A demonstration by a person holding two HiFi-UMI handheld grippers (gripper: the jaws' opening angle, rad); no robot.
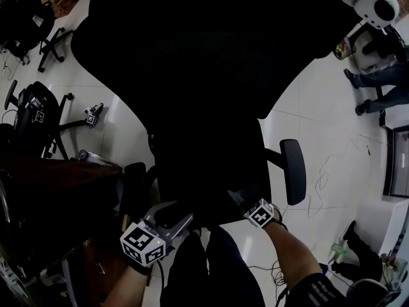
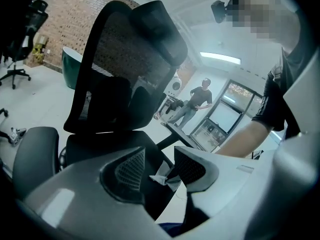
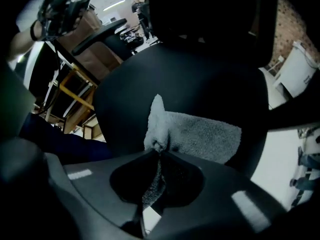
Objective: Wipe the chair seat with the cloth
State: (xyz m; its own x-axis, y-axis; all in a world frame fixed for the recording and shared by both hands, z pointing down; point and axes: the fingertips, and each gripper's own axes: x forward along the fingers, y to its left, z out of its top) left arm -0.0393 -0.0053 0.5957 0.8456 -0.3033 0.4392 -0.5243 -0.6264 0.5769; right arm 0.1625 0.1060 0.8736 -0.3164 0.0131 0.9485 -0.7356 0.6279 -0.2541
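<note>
The black office chair fills the head view, its backrest covering most of the seat. A grey terry cloth lies spread on the black seat in the right gripper view. My right gripper is shut on the cloth's near edge, at the seat's front. My left gripper is at the seat's front left, its jaws apart and pointed at the seat and mesh backrest. A small pale scrap shows in the gap between them; what it is, I cannot tell. The cloth is hidden in the head view.
The chair's armrests flank the seat. Other black chairs and a dark wooden desk stand to the left. Cables trail over the white tiled floor on the right. A person stands in the background.
</note>
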